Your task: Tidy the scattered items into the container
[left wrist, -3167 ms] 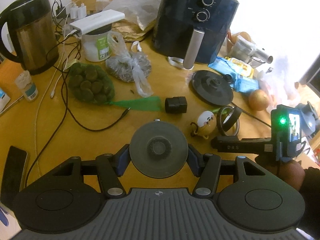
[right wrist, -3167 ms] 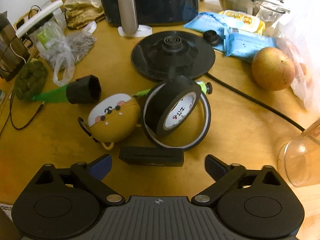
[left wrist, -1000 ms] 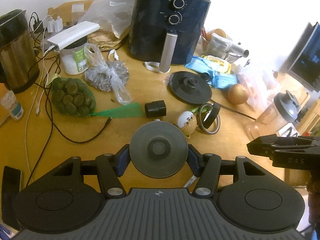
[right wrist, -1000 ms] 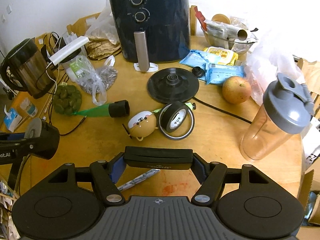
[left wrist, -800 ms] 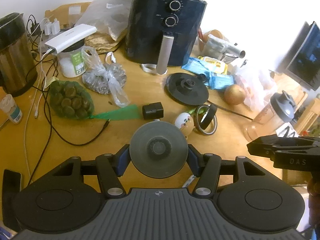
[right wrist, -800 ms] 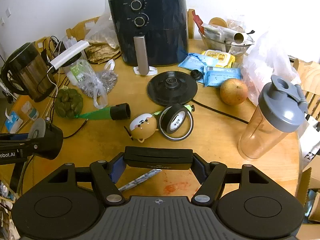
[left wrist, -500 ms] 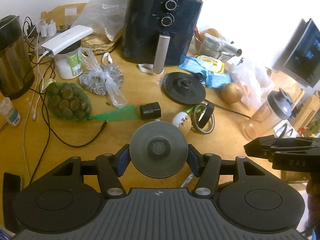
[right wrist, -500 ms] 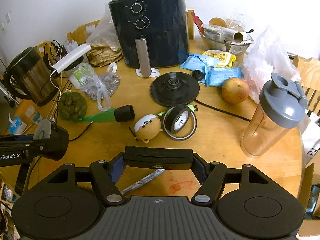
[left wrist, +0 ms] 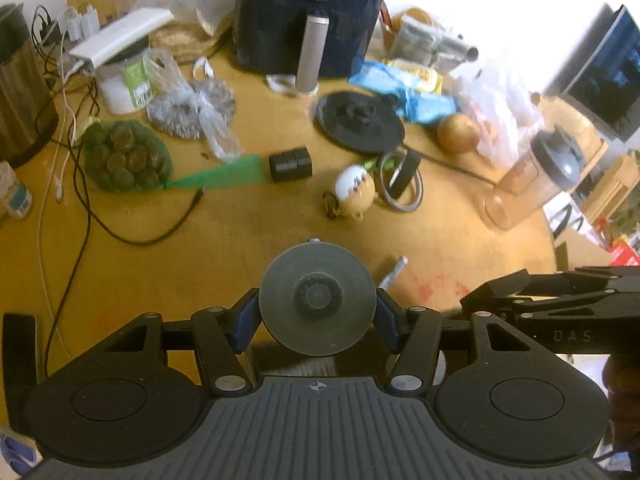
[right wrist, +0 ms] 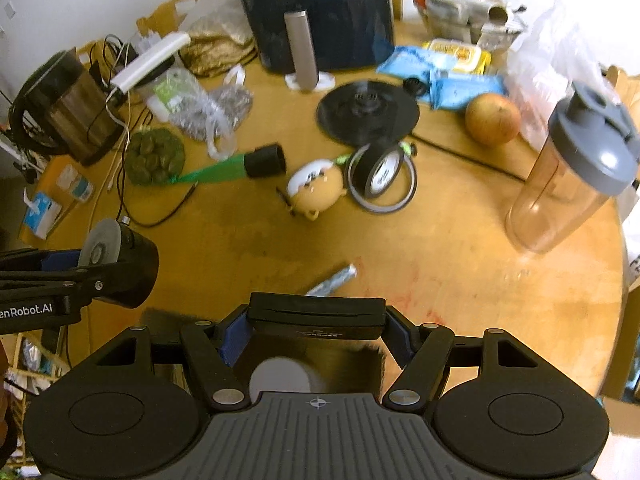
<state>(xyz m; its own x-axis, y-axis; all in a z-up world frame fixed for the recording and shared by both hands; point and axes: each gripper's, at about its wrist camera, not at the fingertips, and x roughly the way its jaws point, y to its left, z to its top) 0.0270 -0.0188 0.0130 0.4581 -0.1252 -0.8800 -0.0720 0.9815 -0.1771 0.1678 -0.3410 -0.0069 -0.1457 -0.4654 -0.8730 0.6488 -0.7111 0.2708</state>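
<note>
My left gripper (left wrist: 318,314) is shut on a black cylinder with a round grey face (left wrist: 318,298); the right wrist view shows that cylinder (right wrist: 120,268) at the left. My right gripper (right wrist: 316,322) is shut on a flat black bar (right wrist: 316,316). Just under it, at the near table edge, lies a dark fuzzy-edged container (right wrist: 352,364) with a white round thing (right wrist: 280,378) inside. On the wooden table (right wrist: 460,280) lie a round face toy (right wrist: 316,192), tape rolls (right wrist: 380,178), a black cap (right wrist: 266,160) and a silvery wrapper (right wrist: 332,280).
A dark air fryer (right wrist: 320,12), a black kettle base (right wrist: 368,114), an apple (right wrist: 492,118) and blue packets stand at the back. A shaker bottle (right wrist: 572,176) is on the right. A kettle (right wrist: 68,116), cables and a green net bag (right wrist: 154,156) crowd the left.
Both views have drawn back toward the near table edge and tipped down. The dark container has come into sight under the right gripper. Both grips are unchanged.
</note>
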